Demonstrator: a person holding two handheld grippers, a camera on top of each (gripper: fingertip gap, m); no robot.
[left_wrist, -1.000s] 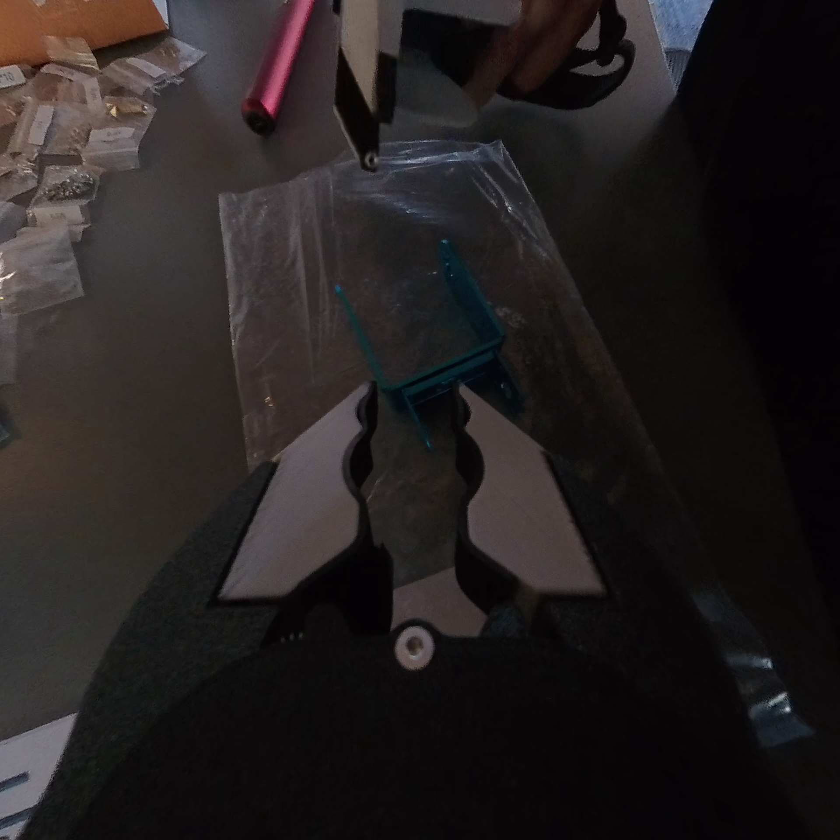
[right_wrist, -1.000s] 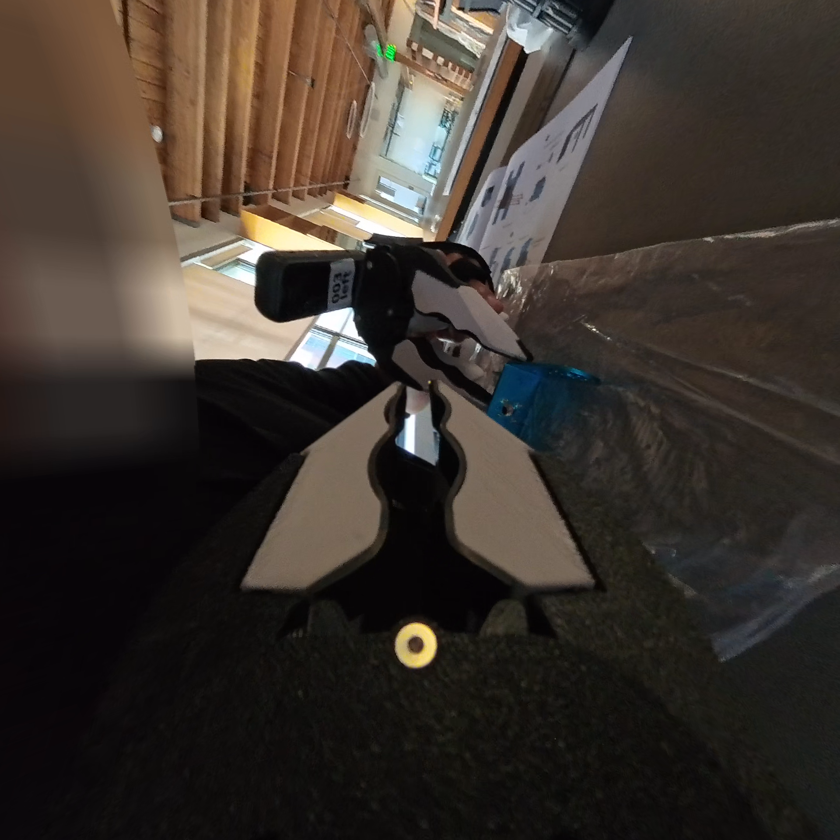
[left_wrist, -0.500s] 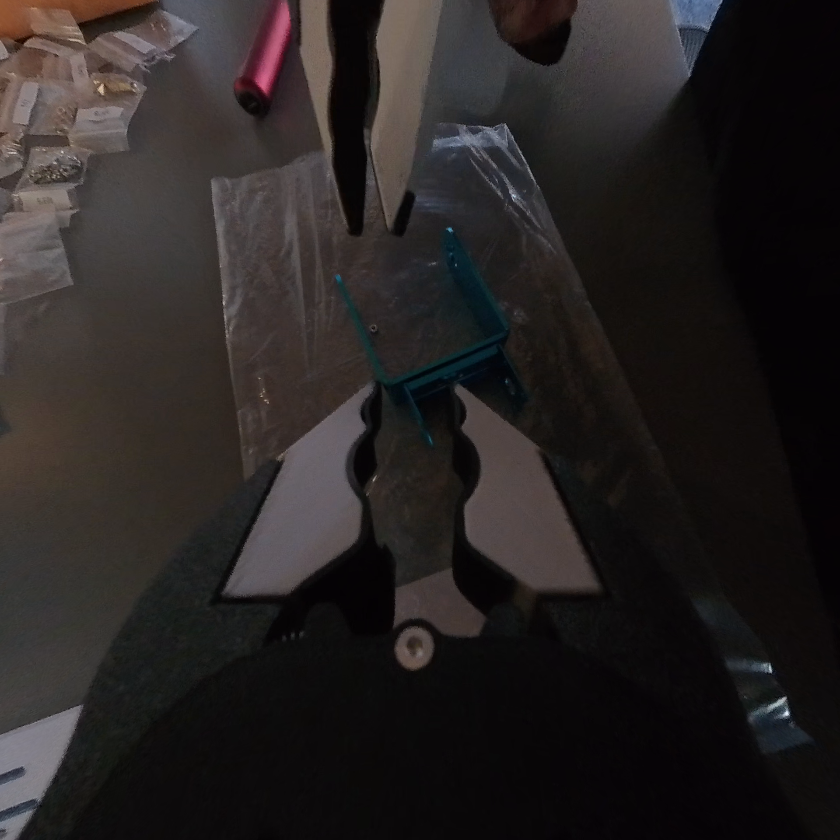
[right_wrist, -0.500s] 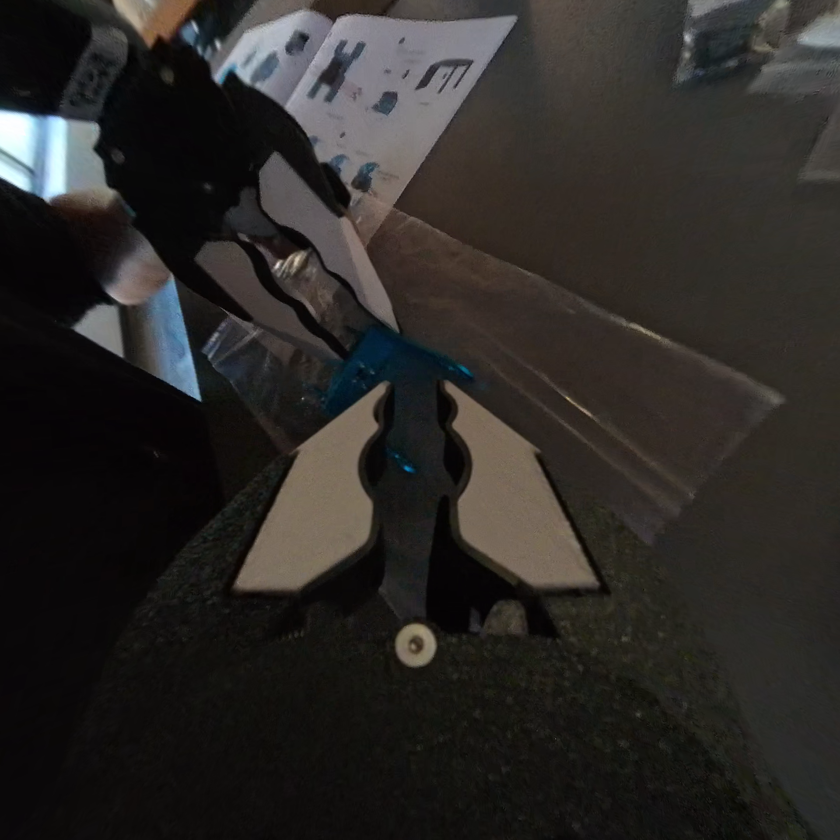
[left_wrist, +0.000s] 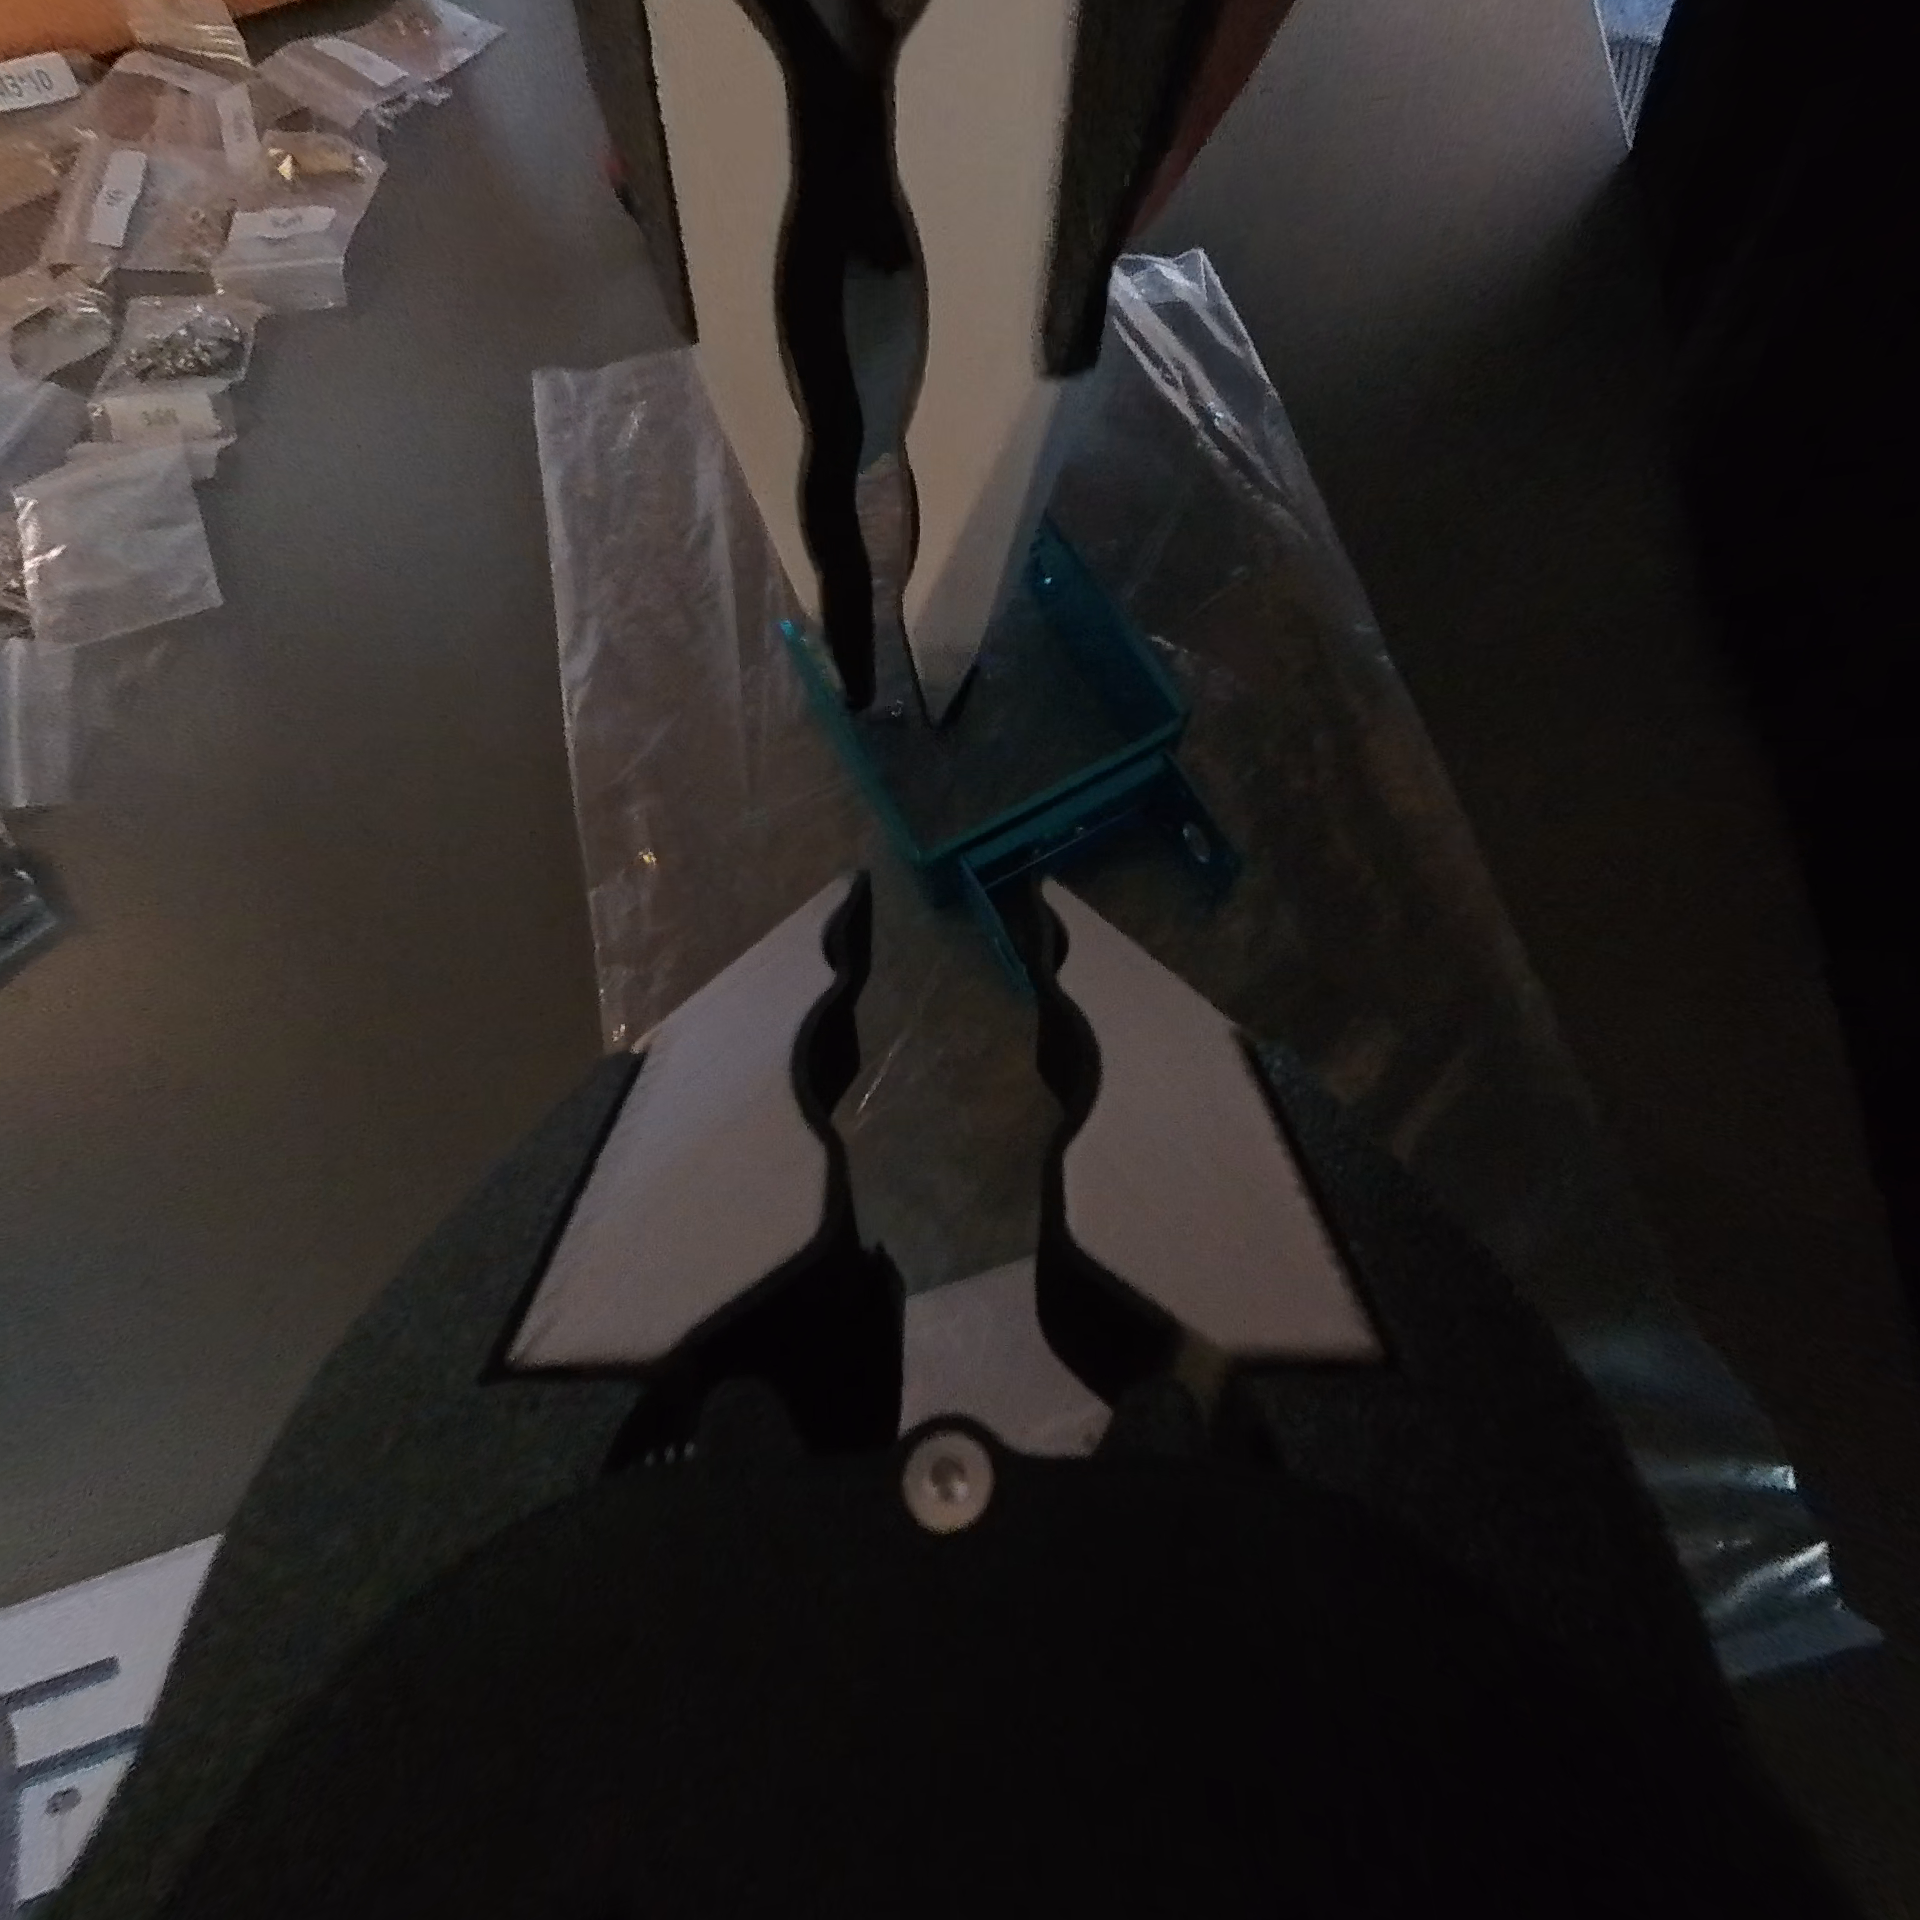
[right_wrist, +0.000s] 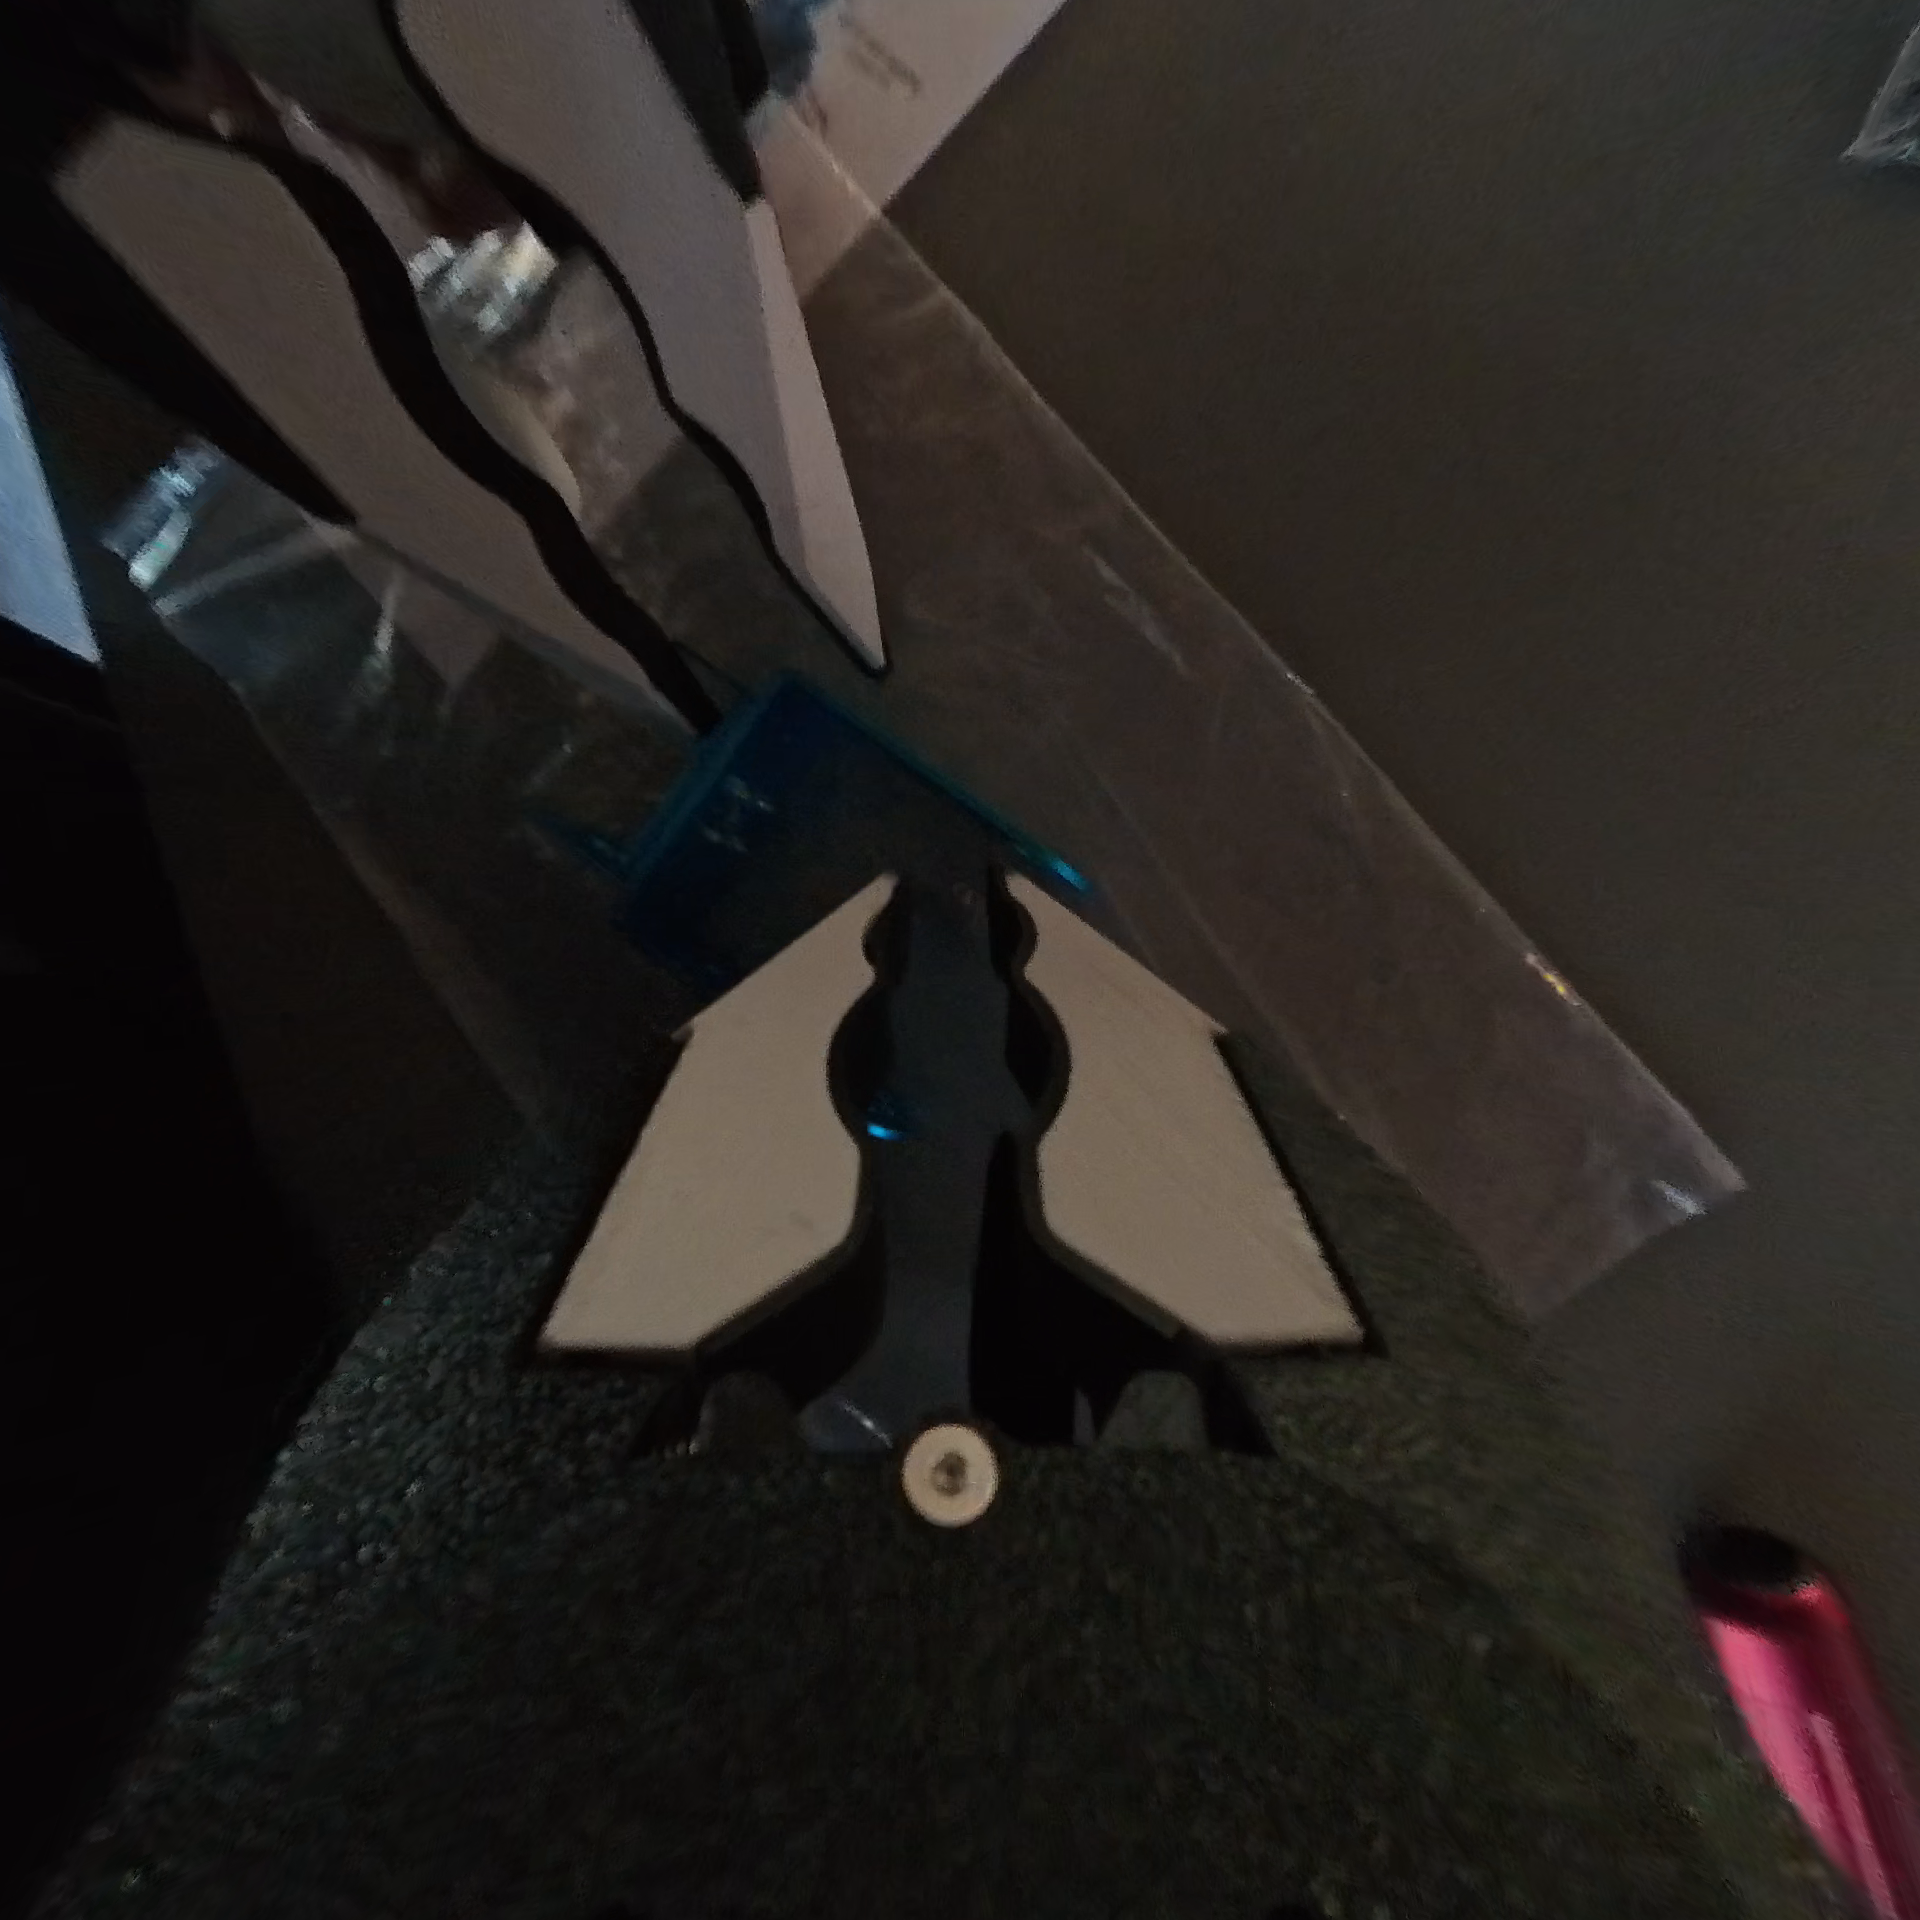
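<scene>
A blue U-shaped metal bracket (left_wrist: 1060, 800) lies on a clear plastic bag (left_wrist: 665, 623) on the grey table. My left gripper (left_wrist: 951, 888) is closed on the bracket's near corner and flange. My right gripper (left_wrist: 899, 712) comes down from the far side. Its jaws are a narrow gap apart, with the tips inside the bracket's U at a small screw (left_wrist: 891, 709) on the bag. In the right wrist view my right gripper (right_wrist: 948, 883) is over the bracket (right_wrist: 727, 810) and bag (right_wrist: 1247, 831). The left gripper (right_wrist: 790, 691) reaches in from the upper left.
Several small clear bags of hardware (left_wrist: 125, 530) lie at the far left of the table. A printed white sheet (left_wrist: 62, 1704) is at the near left. A red metal cylinder (right_wrist: 1787, 1704) lies near my right gripper. A dark mass (left_wrist: 1766, 623) fills the right side. Some 5 cm of space lies between my two pairs of fingers.
My right gripper turned from sideways to pointing down and dropped into the bracket's U. The screw left its tips and now lies on the bag. The left gripper barely moved.
</scene>
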